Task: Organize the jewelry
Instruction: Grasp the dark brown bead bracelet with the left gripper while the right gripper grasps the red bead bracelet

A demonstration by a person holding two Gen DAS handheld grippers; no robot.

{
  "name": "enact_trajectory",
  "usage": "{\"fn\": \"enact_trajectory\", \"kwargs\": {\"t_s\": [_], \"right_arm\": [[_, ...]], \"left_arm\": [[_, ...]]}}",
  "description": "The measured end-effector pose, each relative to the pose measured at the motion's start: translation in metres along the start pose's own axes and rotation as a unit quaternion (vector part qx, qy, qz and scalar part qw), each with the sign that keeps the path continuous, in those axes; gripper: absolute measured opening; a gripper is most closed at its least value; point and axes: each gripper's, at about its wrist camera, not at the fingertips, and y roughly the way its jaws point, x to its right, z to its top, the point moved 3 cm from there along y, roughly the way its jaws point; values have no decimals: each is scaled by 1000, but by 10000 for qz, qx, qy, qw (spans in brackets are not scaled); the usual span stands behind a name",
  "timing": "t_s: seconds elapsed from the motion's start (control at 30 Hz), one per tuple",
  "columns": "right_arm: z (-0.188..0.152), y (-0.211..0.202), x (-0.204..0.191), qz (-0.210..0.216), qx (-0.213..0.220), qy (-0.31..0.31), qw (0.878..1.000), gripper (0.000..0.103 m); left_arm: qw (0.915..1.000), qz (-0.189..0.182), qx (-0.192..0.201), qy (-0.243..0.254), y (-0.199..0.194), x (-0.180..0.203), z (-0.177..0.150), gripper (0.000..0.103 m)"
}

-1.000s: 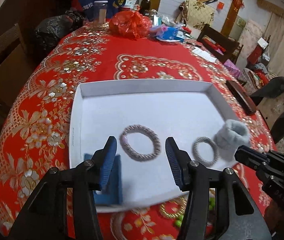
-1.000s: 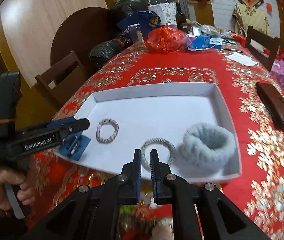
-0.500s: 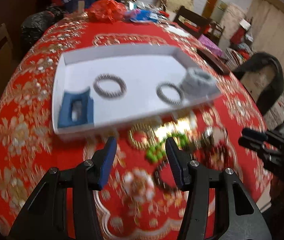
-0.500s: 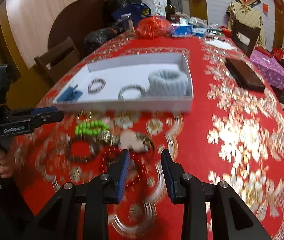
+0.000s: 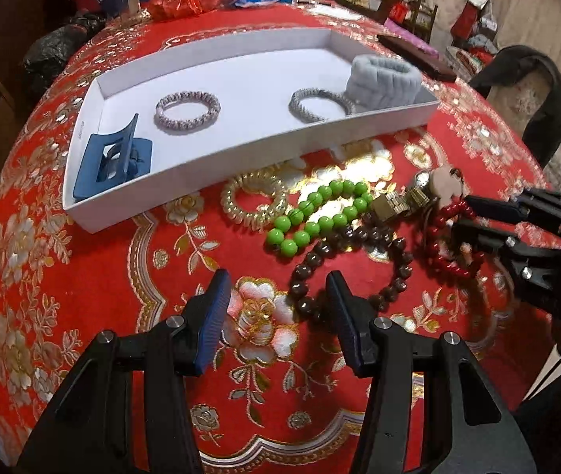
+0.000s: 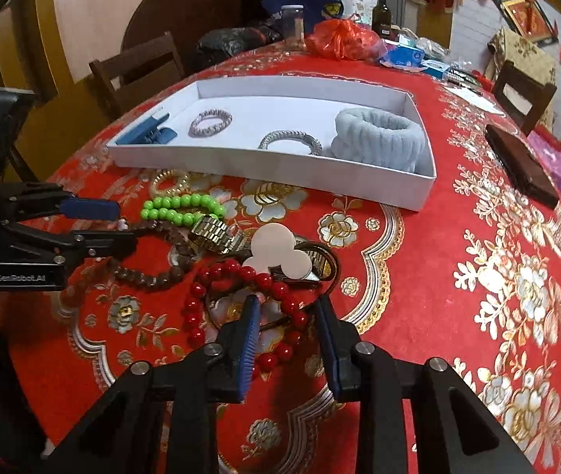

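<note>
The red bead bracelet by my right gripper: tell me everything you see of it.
The red bead bracelet is a loop of glossy round beads, seemingly glass or plastic, lying flat on the tablecloth in front of the tray. Its far side touches the white three-lobed tag; the open right gripper straddles its near side.

Left wrist view looks forward and down across the bench (image 5: pixel 83 276) from its near edge, close above the loose bracelets, right wrist view faces likewise from further right, both share the white tray (image 5: pixel 209 166) (image 6: pixel 272 166) and bead pile
</note>
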Motion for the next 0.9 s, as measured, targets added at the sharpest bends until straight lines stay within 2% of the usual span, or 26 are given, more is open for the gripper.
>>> {"fn": "enact_trajectory", "kwargs": {"t_s": [0.07,0.13,0.23,0.27,0.3,0.4,0.43,0.53,0.67,0.9], "right_arm": [[0,1,1,-63,-12,-4,10000,14],[0,1,1,-118,-33,-39,9999,9],[-2,0,-3,-192,-63,-228,9995,9],[-3,-1,-5,-205,-73,-274,9994,9],[-4,-2,-6,-193,-83,-287,9994,9],[-4,-9,-7,-186,-22,-267,9995,9],[-3,-13,-7,-173,13,-236,9996,9],[2,-29,-5,-146,218,-128,9996,9],[8,-51,-3,-150,531,27,9985,9],[17,-72,8,-155,876,400,9952,9]], "left_arm": [[10000,62,18,55,1,3,-1,49],[9998,103,50,130,1,6,-1,47],[9998,48,92,169,1,9,-2,29],[9997,-19,85,239,0,12,-2,15],[9996,-59,73,275,1,15,-2,7],[9987,-132,67,486,-1,24,-5,7],[9984,-261,41,505,-2,27,-6,7],[9973,-383,219,585,-12,34,-6,7],[9943,-759,591,468,-39,38,1,7],[9916,-953,867,142,-59,29,13,7]]}}
